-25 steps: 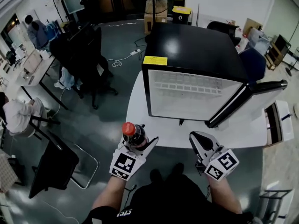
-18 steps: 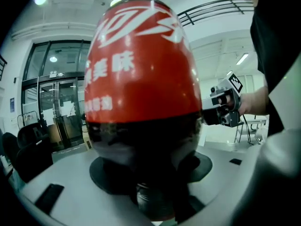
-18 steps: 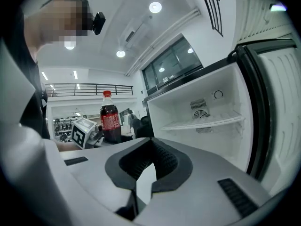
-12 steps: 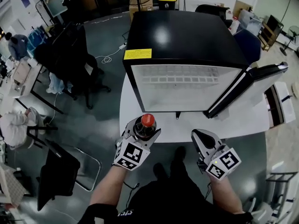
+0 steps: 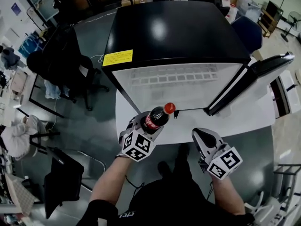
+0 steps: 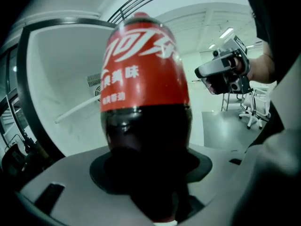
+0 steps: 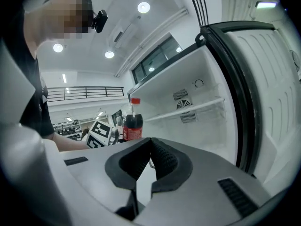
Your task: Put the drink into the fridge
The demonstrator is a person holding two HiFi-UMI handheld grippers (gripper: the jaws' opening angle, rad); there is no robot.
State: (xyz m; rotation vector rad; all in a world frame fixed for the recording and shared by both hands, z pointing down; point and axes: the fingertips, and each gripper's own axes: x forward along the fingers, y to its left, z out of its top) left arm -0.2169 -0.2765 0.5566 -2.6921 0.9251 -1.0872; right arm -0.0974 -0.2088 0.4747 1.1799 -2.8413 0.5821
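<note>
Left claw (image 5: 146,126) clamped on cola bottle (image 5: 156,118), cap tipped toward the open fridge (image 5: 178,36) for loading; right claw (image 5: 203,138) closed on nothing, held clear.

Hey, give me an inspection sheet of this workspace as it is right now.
Surface: white table carries the fridge.
Job's things: cola bottle tilted toward the open fridge; door swung right.
Clutter: nothing seen.
Grippers: left gripper shut on cola bottle; right gripper shut, empty.
Cables: nothing seen.
Surroundings: office chairs, seated person at left.
</note>
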